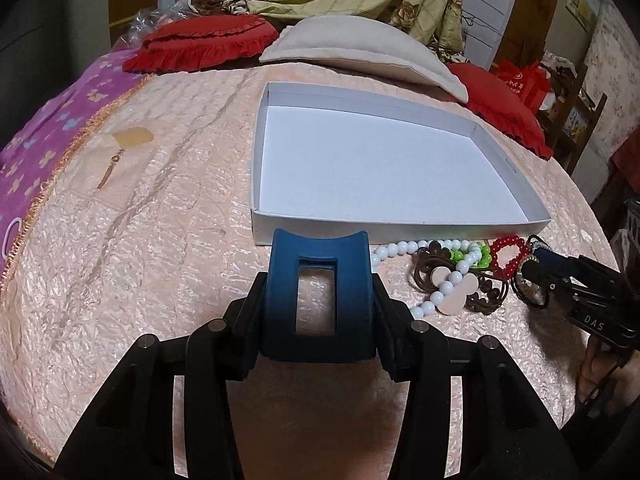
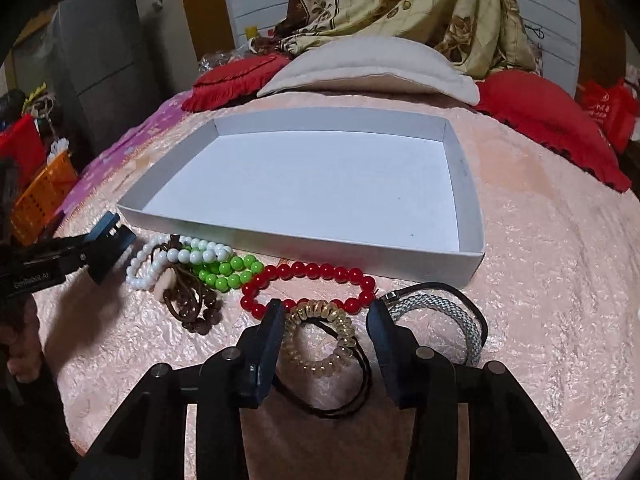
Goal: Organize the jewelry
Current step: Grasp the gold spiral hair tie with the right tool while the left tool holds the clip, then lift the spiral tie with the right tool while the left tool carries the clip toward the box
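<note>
While the white tray point(image 2: 468, 216) sits bare on the pink bedspread point(image 2: 540, 300), all the jewelry lies in a row just beside its near wall: a white bead strand point(image 2: 192, 255), green beads point(image 2: 228, 270), a brown hair tie point(image 2: 188, 300), a red bead bracelet point(image 2: 316, 271), a gold coil tie point(image 2: 328, 344) and a silver mesh bracelet point(image 2: 448, 312). The right gripper point(image 2: 325, 316) straddles the gold coil with daylight on both sides of it, so it is released and grasps nothing. The left gripper point(image 1: 318, 308) is clenched on a blue hair claw point(image 1: 318, 276), held just short of the tray. To do the pickup well, I would centre the coil between the pads, press low and keep the thin black cord beneath it and the red beads out of the bite. The lift must clear the tray's near wall; inside, the whole floor is free, though the two grippers work close together at the pile.
</note>
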Demonstrator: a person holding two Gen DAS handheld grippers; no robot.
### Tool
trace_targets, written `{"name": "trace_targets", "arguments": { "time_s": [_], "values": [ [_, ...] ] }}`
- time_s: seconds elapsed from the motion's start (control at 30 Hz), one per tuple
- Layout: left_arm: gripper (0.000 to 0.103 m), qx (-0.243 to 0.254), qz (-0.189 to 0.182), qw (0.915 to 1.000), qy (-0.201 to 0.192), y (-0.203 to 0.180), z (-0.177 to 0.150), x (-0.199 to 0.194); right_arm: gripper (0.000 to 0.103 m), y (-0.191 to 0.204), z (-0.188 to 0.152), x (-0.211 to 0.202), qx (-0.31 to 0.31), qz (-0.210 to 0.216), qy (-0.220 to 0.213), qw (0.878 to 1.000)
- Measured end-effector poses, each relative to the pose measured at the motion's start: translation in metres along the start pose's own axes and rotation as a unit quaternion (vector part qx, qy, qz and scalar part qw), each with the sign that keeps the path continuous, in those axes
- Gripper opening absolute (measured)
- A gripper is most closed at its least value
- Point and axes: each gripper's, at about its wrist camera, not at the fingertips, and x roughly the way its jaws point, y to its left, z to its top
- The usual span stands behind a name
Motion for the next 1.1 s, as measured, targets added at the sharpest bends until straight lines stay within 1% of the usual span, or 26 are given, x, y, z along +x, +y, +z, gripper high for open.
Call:
{"name": "trace_targets", "arguments": {
  "time_s": [0.07,0.1,0.2,0.23,0.27,0.3,0.4,0.47,0.57,0.73,0.93,1.1],
  "values": [
    [0.046,0.001,-0.001,1.0,0.0,0.0,0.0,0.0,0.035,-0.002,-0.002,0.002,0.003,0.004,0.004,1.0],
    [0.046,0.001,-0.001,1.0,-0.001,-0.001,0.0,0.0,0.034,-0.003,-0.003,0.001,0.006,0.013,0.005,1.0],
    [0.046,0.0,0.0,1.0,-0.001,0.0,0.0,0.0,0.026,0.0,-0.003,0.001,-0.002,0.016,0.006,1.0],
    [0.046,0.0,0.001,1.0,-0.001,0.0,0.0,0.0,0.023,0.001,-0.003,0.0,-0.003,0.016,0.004,1.0],
    [0.046,-0.002,0.002,1.0,-0.001,0.001,0.001,0.001,0.014,0.001,-0.004,-0.001,-0.003,0.016,0.002,1.0],
    [0.046,-0.003,0.002,1.0,-0.001,0.001,0.001,0.001,0.011,0.001,-0.005,-0.002,-0.004,0.017,0.001,1.0],
    [0.046,-0.004,0.003,1.0,-0.002,0.001,0.001,0.002,0.011,0.001,-0.007,-0.007,0.0,0.023,-0.006,1.0],
    [0.046,-0.004,0.003,1.0,-0.003,0.001,0.001,0.001,0.011,0.002,-0.007,-0.013,0.0,0.02,-0.017,1.0],
    [0.046,-0.004,0.003,1.0,-0.005,0.001,0.001,0.0,0.011,-0.001,-0.007,-0.024,0.011,0.027,-0.035,0.999],
    [0.046,-0.005,-0.003,0.9998,-0.019,-0.001,0.001,-0.008,0.011,-0.001,-0.006,-0.036,0.018,0.029,-0.055,0.998],
    [0.046,0.001,0.004,0.9995,-0.03,-0.006,-0.001,-0.015,0.011,0.005,-0.003,-0.035,0.019,0.028,-0.052,0.998],
    [0.046,-0.014,0.01,0.9991,-0.038,-0.012,-0.003,-0.018,0.011,0.011,0.001,-0.034,0.022,0.014,-0.046,0.999]
  ]
}}
